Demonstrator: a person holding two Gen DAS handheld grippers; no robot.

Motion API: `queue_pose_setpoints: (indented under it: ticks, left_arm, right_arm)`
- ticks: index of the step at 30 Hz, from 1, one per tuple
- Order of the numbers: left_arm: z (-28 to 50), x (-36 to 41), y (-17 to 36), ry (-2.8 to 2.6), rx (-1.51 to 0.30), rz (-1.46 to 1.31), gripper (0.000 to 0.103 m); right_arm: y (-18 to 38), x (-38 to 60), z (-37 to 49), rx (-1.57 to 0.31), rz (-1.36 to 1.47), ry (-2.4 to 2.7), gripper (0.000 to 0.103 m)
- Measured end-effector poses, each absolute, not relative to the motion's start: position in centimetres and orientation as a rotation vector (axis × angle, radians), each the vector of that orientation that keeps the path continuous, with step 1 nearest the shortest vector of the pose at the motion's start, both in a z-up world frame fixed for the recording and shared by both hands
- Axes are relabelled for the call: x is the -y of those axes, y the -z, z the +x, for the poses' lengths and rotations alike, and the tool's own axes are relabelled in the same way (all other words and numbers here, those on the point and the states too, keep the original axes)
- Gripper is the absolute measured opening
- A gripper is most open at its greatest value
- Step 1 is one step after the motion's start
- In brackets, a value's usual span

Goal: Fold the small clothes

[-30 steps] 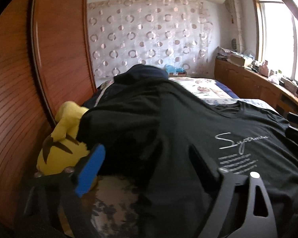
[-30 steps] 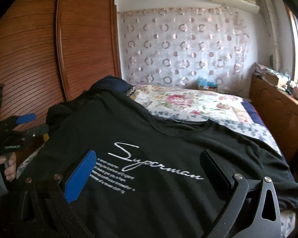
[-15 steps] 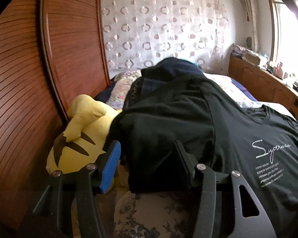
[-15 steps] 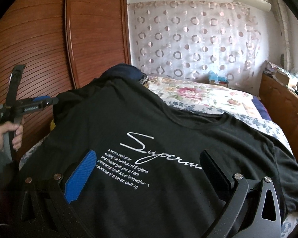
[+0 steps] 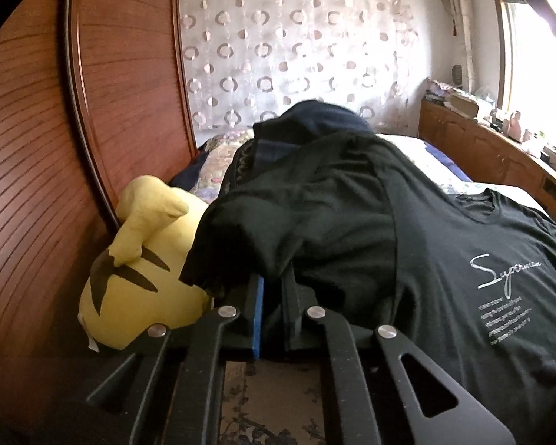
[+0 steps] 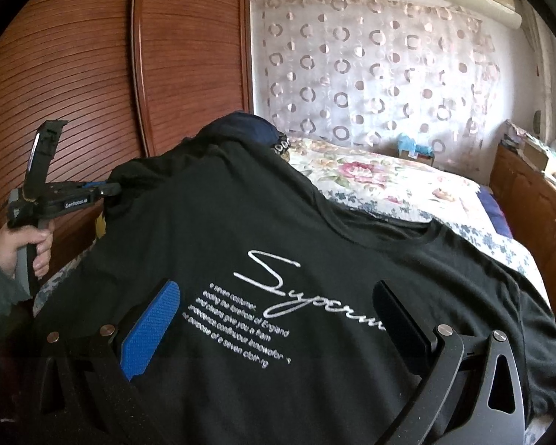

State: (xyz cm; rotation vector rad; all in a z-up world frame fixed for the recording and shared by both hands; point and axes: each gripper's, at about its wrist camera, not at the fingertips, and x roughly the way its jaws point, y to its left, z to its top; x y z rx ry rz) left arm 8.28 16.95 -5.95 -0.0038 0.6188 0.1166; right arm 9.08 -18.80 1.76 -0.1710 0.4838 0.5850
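Note:
A black T-shirt (image 6: pixel 315 244) with white script print lies spread face up on the bed; it also shows in the left wrist view (image 5: pixel 444 244). My left gripper (image 5: pixel 272 282) is shut on the edge of the shirt's left sleeve, next to a yellow plush toy. In the right wrist view the left gripper (image 6: pixel 109 189) pinches that sleeve at the far left. My right gripper (image 6: pixel 274 319) is open and empty, its jaws wide apart just above the printed chest area.
A yellow plush toy (image 5: pixel 141 259) lies against the wooden wardrobe (image 5: pixel 55 148) at the left. A dark blue garment (image 5: pixel 322 115) is heaped behind the shirt. The floral bedspread (image 6: pixel 381 181) stretches to the right, with a wooden ledge (image 5: pixel 500 148) beyond.
My left gripper moved forward to the sleeve edge and closed on it. My right gripper stayed open and moved closer over the print.

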Motion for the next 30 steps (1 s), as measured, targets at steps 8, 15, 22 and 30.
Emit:
queue_pose_setpoints:
  ticks: [8,15,22,30]
  left_arm:
    - [6.4,-15.2,2.0,-0.102,-0.491,-0.002,0.008]
    - [6.5,-12.9,0.2,-0.032,-0.461,0.017,0.008]
    - [8.1,-9.4,-1.1,0.086,-0.465,0.044,0.008]
    - [9.0,-4.1,-1.4,0.238,-0.506,0.082,0.008]
  right_arm:
    - [-2.5,19.2,8.9,-0.442,-0.147,-0.588,0.103]
    - [-2.3,19.5,8.9,-0.421,-0.127,-0.578,0.103]
    - [-1.3,19.8,9.1,-0.419,-0.116,-0.544,0.103]
    - [-0.8,21.6,9.6,-0.429,-0.081,-0.48,0.103]
